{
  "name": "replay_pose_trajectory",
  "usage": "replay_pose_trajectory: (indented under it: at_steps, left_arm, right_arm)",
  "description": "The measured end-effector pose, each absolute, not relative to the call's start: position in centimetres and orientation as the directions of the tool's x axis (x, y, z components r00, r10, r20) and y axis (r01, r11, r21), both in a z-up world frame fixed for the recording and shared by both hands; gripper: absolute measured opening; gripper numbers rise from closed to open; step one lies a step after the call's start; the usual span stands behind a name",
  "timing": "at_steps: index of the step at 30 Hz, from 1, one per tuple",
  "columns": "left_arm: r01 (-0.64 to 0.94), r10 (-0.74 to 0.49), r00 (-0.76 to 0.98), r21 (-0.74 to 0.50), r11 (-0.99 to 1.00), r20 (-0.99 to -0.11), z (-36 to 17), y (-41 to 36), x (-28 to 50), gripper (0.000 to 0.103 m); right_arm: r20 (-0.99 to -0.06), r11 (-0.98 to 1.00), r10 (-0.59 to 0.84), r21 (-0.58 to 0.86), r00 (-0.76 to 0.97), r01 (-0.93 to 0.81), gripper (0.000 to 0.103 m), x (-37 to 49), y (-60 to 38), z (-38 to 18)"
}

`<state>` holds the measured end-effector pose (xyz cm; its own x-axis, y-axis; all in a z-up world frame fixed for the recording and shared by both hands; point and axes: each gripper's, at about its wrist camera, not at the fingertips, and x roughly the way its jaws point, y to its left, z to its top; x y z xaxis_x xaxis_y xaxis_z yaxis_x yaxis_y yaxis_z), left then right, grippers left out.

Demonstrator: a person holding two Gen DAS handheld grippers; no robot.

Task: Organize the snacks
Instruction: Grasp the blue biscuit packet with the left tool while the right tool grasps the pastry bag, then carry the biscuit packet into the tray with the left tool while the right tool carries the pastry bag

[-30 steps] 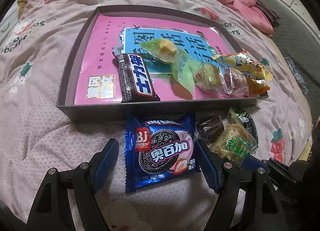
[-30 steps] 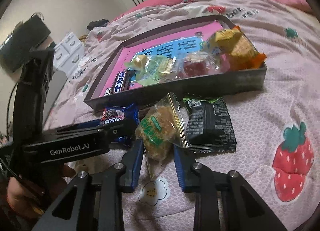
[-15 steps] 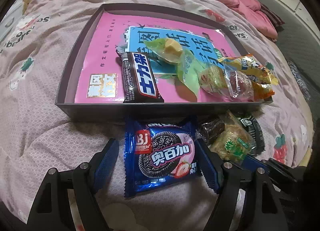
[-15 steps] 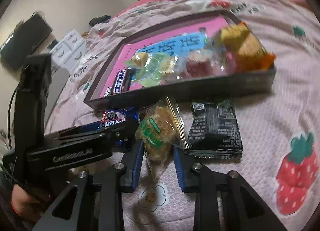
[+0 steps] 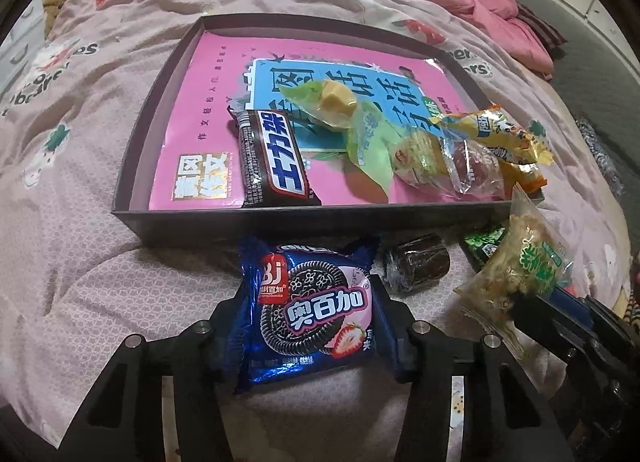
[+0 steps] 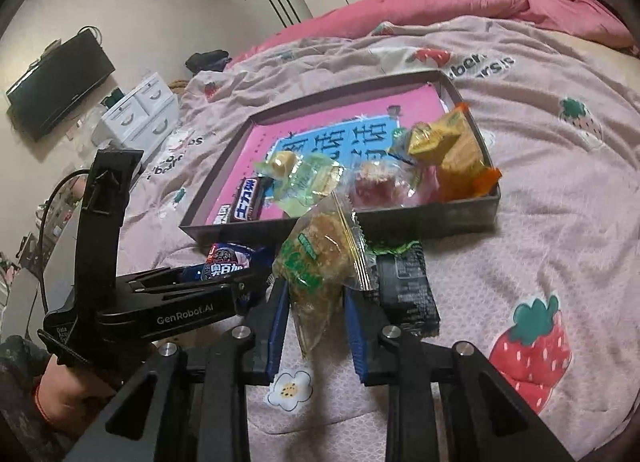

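My left gripper [image 5: 310, 316] is shut on a blue Oreo-style cookie packet [image 5: 308, 310], also seen in the right wrist view [image 6: 226, 264]. My right gripper [image 6: 316, 310] is shut on a clear packet with a crumbly pastry and green print [image 6: 320, 258], held off the bedspread; it shows at the right of the left wrist view [image 5: 516, 278]. The dark tray [image 5: 132, 166] lies ahead, lined with a pink book, holding a Snickers bar [image 5: 274, 158] and several wrapped snacks [image 5: 452, 146]. A small dark brown wrapped sweet [image 5: 418, 264] and a black-green packet [image 6: 404, 286] lie on the bed before the tray.
The tray sits on a pink strawberry-print bedspread [image 6: 560, 190]. A rolled pink quilt [image 6: 460, 2] lies at the far side. White drawers [image 6: 136, 114] and a wall screen [image 6: 56, 82] stand beyond the bed's left edge.
My left gripper has closed on the blue cookie packet. My right gripper has lifted the pastry packet off the bed, uncovering more of the black-green packet.
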<state>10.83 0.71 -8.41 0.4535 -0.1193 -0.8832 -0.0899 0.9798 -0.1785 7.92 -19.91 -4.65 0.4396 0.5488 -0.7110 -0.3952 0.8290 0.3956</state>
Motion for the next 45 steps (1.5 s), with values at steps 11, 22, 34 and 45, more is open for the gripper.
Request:
replay_pose_trajectory:
  at_steps: [11,22,34,45]
  left_arm:
    - [-0.061,-0.151,0.509,-0.211,0.976,-0.847,-5.1,1.0,8.5,0.054]
    - [-0.039,-0.159,0.575,-0.221,0.974,-0.803,-2.4,0.6,8.2,0.054]
    - [-0.063,-0.134,0.604,-0.215,0.975,-0.786,-1.5,1.1,8.6,0.054]
    - [-0.075,-0.116,0.622,-0.207,0.976,-0.774,-0.8,1.5,9.6,0.054]
  right_arm:
    - [-0.668,0.826,0.547,0.336,0.505,-0.451,0.028,7.5,-19.8,-2.7]
    - [-0.624,0.827,0.55,0.316,0.554,-0.465,0.028,7.6,-20.7,-1.2]
    - [-0.605,0.842,0.527,0.278,0.597,-0.462,0.028,8.2,-21.0,-0.2]
    - [-0.579,0.842,0.532,0.28,0.618,-0.462,0.028,8.9,-21.4,0.5]
